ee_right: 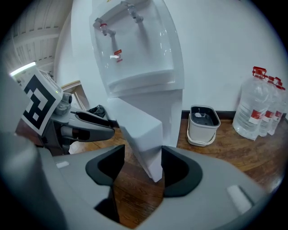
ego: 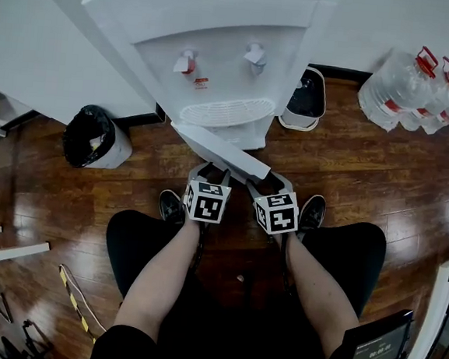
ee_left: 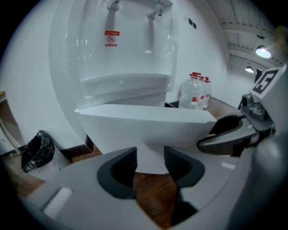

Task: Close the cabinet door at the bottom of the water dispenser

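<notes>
The white water dispenser [ego: 219, 57] stands against the wall. Its bottom cabinet door [ego: 227, 153] is swung out toward me, a white slab over the wood floor. My left gripper [ego: 209, 172] and right gripper [ego: 272, 184] sit side by side just in front of the door's near edge. In the left gripper view the door [ee_left: 144, 126] fills the space beyond the left gripper [ee_left: 150, 164], whose jaws stand apart with nothing pressed between them. In the right gripper view the door's free corner [ee_right: 139, 130] reaches down between the jaws of the right gripper [ee_right: 143, 168], with a gap on the left side.
A black-bagged bin [ego: 95, 136] stands left of the dispenser and a white bucket [ego: 304, 100] right of it. Several large water bottles [ego: 416, 86] stand at the far right wall. My shoes [ego: 170, 205] flank the grippers. A screen [ego: 373, 352] is at bottom right.
</notes>
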